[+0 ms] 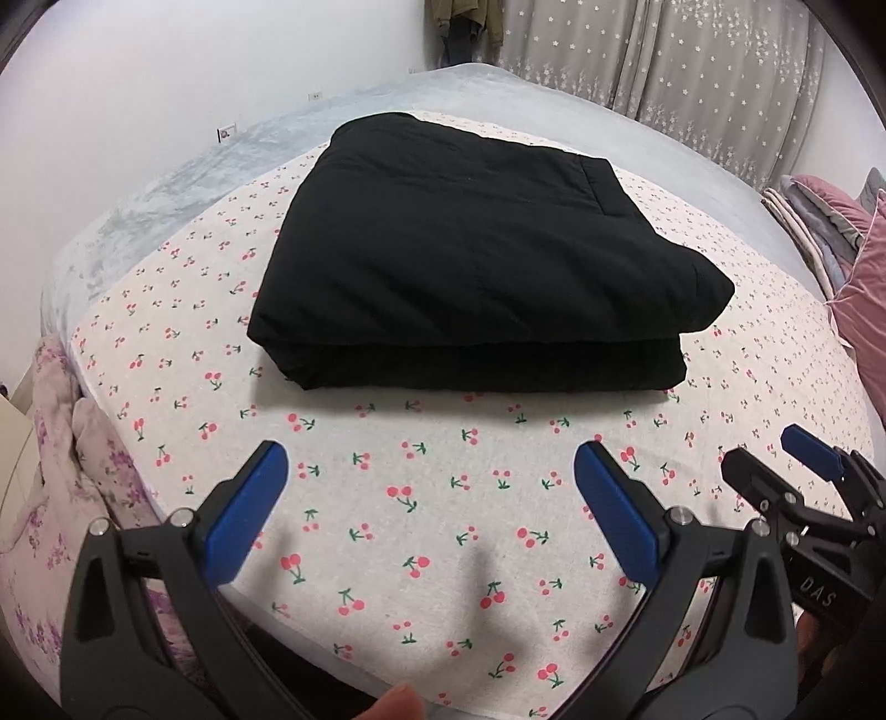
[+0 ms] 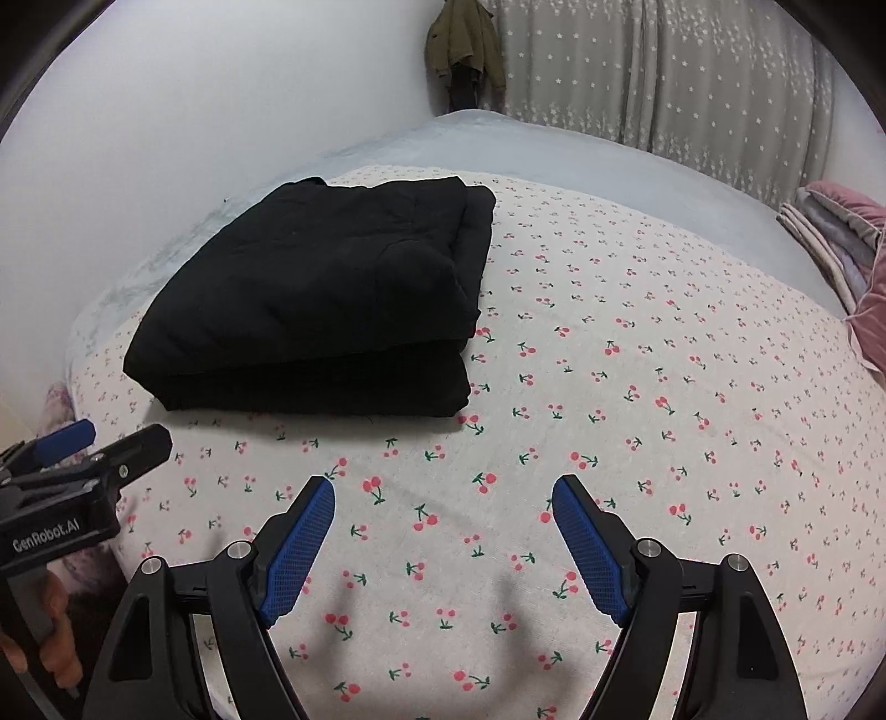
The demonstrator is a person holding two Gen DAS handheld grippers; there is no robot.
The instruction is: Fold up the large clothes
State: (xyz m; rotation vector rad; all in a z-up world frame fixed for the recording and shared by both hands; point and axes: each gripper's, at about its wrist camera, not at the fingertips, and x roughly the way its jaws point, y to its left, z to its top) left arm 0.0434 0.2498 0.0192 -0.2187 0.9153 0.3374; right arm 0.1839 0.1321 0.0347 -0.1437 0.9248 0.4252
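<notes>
A black padded garment (image 1: 476, 260) lies folded into a thick rectangle on the cherry-print sheet (image 1: 410, 498). In the right wrist view the same black garment (image 2: 326, 304) sits to the upper left. My left gripper (image 1: 429, 462) hangs open over bare sheet, short of the garment's near edge, with nothing between its blue pads. My right gripper (image 2: 443, 493) is also open over bare sheet (image 2: 637, 387), to the right of the garment and clear of it. Each gripper shows at the edge of the other's view: the right gripper (image 1: 767, 451), the left gripper (image 2: 116, 440).
A grey blanket (image 1: 183, 177) covers the bed's far side by the white wall. Pink and grey pillows (image 1: 841, 232) are stacked at the right. A floral quilt (image 1: 61, 476) hangs at the left edge. Star-print curtains (image 2: 664, 72) and a hanging coat (image 2: 462, 50) stand behind.
</notes>
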